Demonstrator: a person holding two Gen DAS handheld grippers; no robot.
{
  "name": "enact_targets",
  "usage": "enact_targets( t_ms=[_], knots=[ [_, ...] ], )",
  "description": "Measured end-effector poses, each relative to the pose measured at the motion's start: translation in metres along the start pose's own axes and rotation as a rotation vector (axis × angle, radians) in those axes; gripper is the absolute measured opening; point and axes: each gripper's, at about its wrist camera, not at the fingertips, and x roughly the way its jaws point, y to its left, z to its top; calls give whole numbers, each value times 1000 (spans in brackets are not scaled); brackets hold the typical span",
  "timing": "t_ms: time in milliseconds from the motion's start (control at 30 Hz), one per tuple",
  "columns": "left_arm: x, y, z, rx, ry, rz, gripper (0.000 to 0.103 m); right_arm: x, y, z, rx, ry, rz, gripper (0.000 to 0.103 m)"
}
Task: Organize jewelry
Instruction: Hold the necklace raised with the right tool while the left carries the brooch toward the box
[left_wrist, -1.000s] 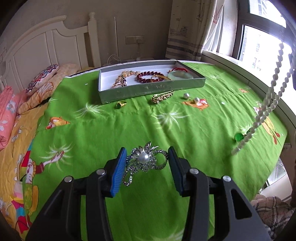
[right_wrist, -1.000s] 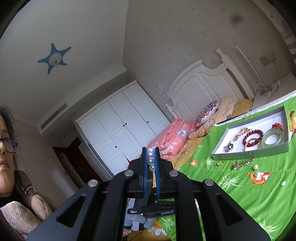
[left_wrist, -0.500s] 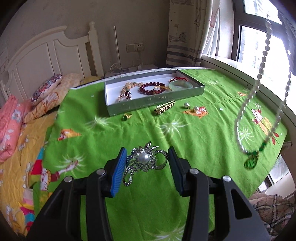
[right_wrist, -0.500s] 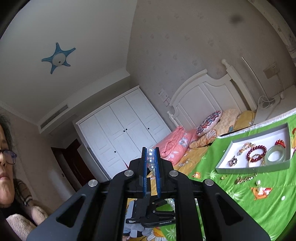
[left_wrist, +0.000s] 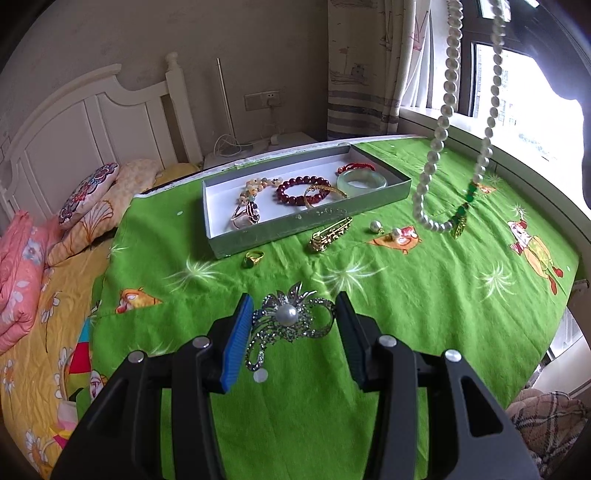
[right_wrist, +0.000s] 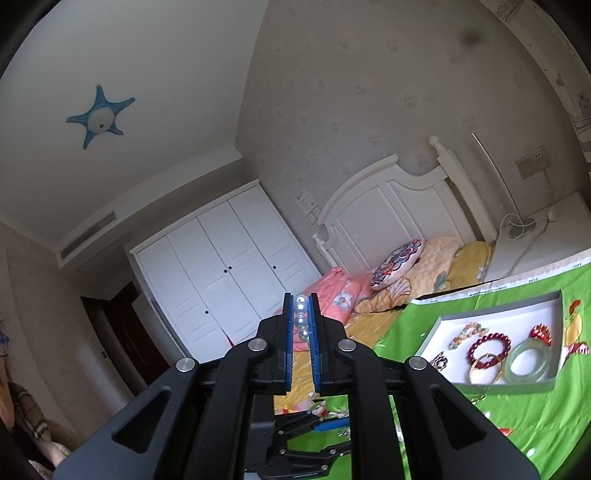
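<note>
Silver filigree and one pearl: the brooch sits pinched between my left claw, blue pads set to either flank, held just above the green bedspread. Best to keep that pressure light; the scrollwork looks thin and may bend or twist out sideways.

My right claw is clamped on a few beads of the pearl necklace; the rest hangs in a long loop, green pendant lowest, dangling beyond the loose pieces. Farther on the spread lie a gold ring, a gold pin and two pearl earrings, just short of the grey tray. Inside it: beaded bracelets, a gold bangle, a jade bangle.

Judgement: carry the necklace over the tray, let the pendant land first, lower slowly so the strand coils into the bare white corner, then release.
</note>
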Motion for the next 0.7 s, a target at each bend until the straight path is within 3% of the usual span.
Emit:
enact_targets(
  t_ms=[400, 700],
  knots=[
    [36, 8, 35, -2, 2, -42, 45, 31, -31, 28, 8, 3, -13, 11],
    [65, 31, 81, -54, -8, -60, 45, 60, -63, 58, 27, 20, -25, 11]
  ],
)
